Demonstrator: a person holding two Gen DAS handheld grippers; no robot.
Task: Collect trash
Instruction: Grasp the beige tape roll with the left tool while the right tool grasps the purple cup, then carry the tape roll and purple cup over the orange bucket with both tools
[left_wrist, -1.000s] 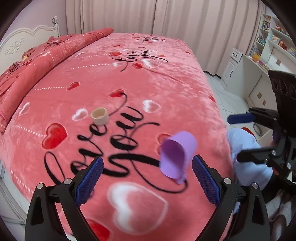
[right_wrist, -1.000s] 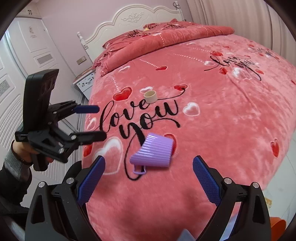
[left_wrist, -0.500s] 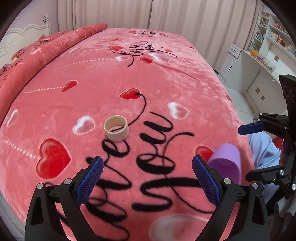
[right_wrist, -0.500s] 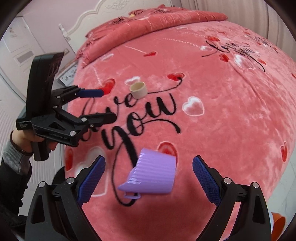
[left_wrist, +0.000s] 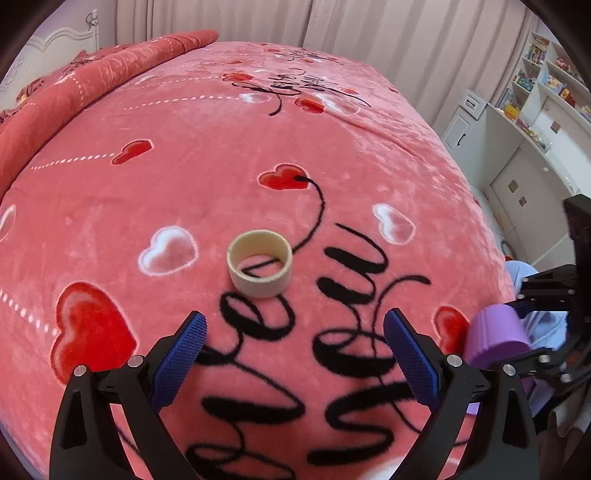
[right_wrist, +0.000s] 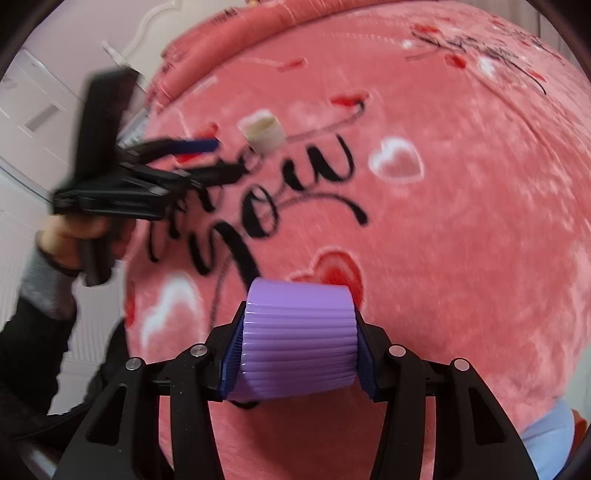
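Angled steeply down over the pink blanket (left_wrist: 221, 192), the left gripper (left_wrist: 293, 345) gapes wide and empty just short of the cream tape core (left_wrist: 259, 267), while the right gripper (right_wrist: 297, 349) is closing its jaws onto the purple ribbed cup (right_wrist: 298, 343) at the blanket's near edge.

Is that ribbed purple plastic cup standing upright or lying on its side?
On its side: the ribbed purple plastic cup lies sideways on the bed, its ribs running across between the closing right gripper pads.

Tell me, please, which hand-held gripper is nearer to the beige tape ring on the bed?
Left. The left hand-held gripper hangs open just short of the tape ring; the right hand-held gripper is farther off, closing on the purple cup.
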